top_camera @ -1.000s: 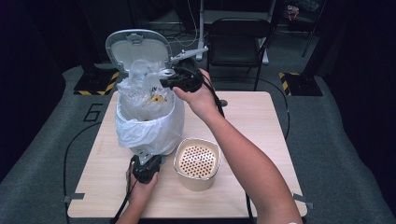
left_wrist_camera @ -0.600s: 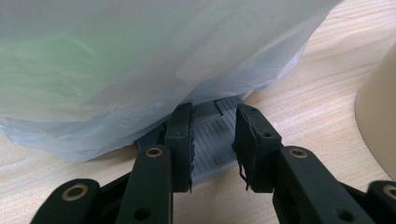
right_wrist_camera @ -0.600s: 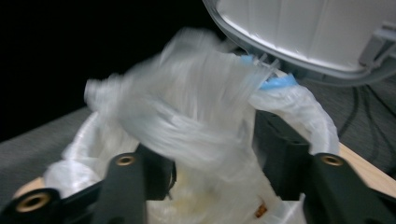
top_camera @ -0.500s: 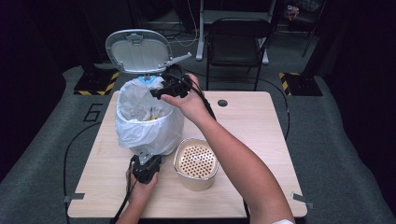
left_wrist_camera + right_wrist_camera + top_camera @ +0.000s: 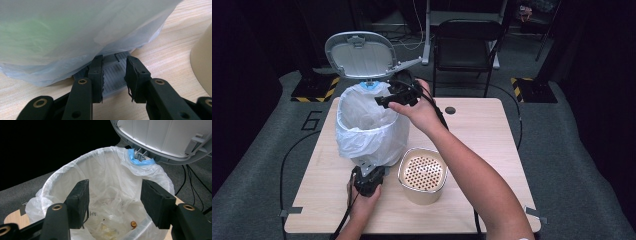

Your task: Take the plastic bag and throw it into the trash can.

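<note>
Right gripper [image 5: 384,100]: we log it held above the rim of the bin [image 5: 371,131], on an arm reaching in from the lower right across the table [image 5: 492,150]. In the right gripper view its jaws stand spread wide apart with nothing between them, looking down into the liner.

Left gripper [image 5: 368,181]: we log it low on the table at the bin's near foot, the hand wrapped behind it. In the left gripper view the jaws are parted, one on each side of the grey ribbed pedal [image 5: 112,72] at the bin's base; whether they touch it we cannot tell.

Change from the earlier frames: a second ago the right gripper was lower at the bin mouth, among crumpled clear plastic; it has since risen and drawn back a little. The left gripper has stayed at the pedal, and the lid [image 5: 361,54] has remained raised.

Bin: stands left of centre on the table, lined with a white bag [image 5: 105,185] folded over the rim. Clear plastic scraps and a small brown round piece [image 5: 133,223] lie at the bottom. A beige perforated-top container [image 5: 422,175] stands just beside it.
</note>
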`<state>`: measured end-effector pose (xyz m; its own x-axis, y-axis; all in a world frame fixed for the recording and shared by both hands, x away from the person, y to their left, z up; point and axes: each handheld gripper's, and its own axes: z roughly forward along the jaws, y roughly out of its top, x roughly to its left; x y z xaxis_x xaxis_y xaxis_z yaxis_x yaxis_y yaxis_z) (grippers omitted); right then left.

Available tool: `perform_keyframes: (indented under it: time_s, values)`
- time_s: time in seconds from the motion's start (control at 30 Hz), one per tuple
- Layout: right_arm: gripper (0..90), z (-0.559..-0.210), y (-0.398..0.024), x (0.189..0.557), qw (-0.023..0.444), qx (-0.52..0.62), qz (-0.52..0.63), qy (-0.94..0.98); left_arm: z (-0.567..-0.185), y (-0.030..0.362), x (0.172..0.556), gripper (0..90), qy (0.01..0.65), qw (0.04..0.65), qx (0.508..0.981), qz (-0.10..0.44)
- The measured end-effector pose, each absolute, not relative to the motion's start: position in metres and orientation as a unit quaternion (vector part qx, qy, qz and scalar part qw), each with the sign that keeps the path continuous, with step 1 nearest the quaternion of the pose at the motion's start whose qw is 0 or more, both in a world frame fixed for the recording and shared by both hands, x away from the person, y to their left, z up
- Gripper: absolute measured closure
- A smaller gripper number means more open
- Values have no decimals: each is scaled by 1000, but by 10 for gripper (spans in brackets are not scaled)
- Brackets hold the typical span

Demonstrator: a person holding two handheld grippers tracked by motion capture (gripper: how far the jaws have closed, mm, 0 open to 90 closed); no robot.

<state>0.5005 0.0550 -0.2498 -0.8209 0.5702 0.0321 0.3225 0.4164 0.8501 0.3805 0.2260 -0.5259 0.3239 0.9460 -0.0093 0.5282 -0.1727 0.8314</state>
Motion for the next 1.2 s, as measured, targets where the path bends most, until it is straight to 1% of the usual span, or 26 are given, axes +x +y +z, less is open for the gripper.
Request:
perform_keyframes:
  time_s: [0.23,0.43,0.63,0.7,0.73,0.83,1.0,1.07,1.1,1.2]
  values:
    - [368,-245,48,495,141,262,473,829,-526,225,380,675,516,387,716,267]
    - [349,-247,33,491,142,269,477,824,-526,226,381,675,514,387,717,269]
    - [320,-253,8,491,146,286,484,814,-526,226,381,675,510,385,718,276]
    - [310,-256,-8,490,152,294,485,809,-527,226,381,674,511,386,716,277]
    - [309,-257,-14,491,160,289,484,811,-527,226,381,675,512,387,715,277]
    - [309,-259,-24,491,162,299,482,807,-527,226,381,674,513,387,715,276]
    - [309,-265,-46,490,171,313,483,800,-527,224,380,675,519,396,710,264]
    - [298,-271,-57,488,181,316,475,801,-527,224,380,674,520,396,709,265]
    - [298,-271,-57,488,181,316,475,801,-528,221,379,674,534,402,698,258]
    - [291,-277,-71,484,188,316,476,799,-528,222,380,674,532,402,699,258]
